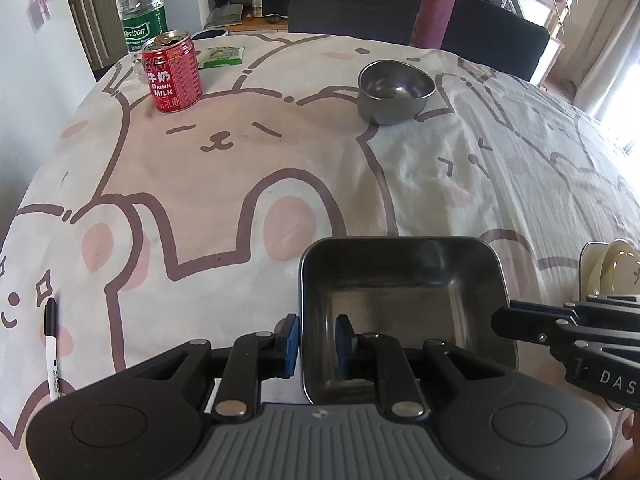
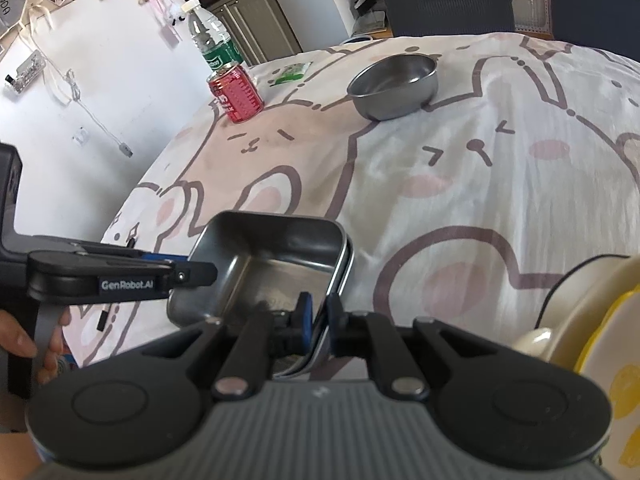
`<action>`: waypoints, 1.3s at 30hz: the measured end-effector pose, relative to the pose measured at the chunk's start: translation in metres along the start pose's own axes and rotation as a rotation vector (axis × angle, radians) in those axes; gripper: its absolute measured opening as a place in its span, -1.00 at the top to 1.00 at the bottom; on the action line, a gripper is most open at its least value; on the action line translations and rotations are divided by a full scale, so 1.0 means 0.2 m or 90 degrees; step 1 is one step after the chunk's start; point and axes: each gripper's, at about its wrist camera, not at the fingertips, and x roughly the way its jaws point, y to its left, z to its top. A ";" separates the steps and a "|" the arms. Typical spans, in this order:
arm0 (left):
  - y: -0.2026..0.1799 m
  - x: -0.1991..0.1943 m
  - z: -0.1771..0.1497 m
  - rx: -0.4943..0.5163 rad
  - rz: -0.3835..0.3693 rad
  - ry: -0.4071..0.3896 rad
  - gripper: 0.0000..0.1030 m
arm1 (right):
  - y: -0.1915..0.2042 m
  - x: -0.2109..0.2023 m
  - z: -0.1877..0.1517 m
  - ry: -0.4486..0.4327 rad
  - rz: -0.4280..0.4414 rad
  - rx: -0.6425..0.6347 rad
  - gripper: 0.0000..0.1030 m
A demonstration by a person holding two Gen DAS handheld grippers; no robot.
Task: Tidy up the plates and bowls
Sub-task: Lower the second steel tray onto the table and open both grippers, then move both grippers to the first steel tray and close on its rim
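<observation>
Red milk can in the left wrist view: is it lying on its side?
No. The red milk can stands upright on the cartoon tablecloth, its opened top facing up, in front of the water bottle.

Cream dish (image 1: 618, 268) cut off at right edge; marker (image 1: 51, 350) lower end hidden behind left hand-held gripper (image 1: 318, 344).

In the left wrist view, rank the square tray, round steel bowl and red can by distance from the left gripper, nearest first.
1. Square tray, its left wall between the left gripper fingers.
2. Round steel bowl, far, right of centre.
3. Red can, far left, slightly beyond the bowl.
</observation>
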 end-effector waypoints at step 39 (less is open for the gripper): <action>0.07 -0.09 0.00 -0.027 -0.022 -0.056 -0.94 | 0.00 -0.09 0.00 -0.012 -0.055 -0.054 -0.86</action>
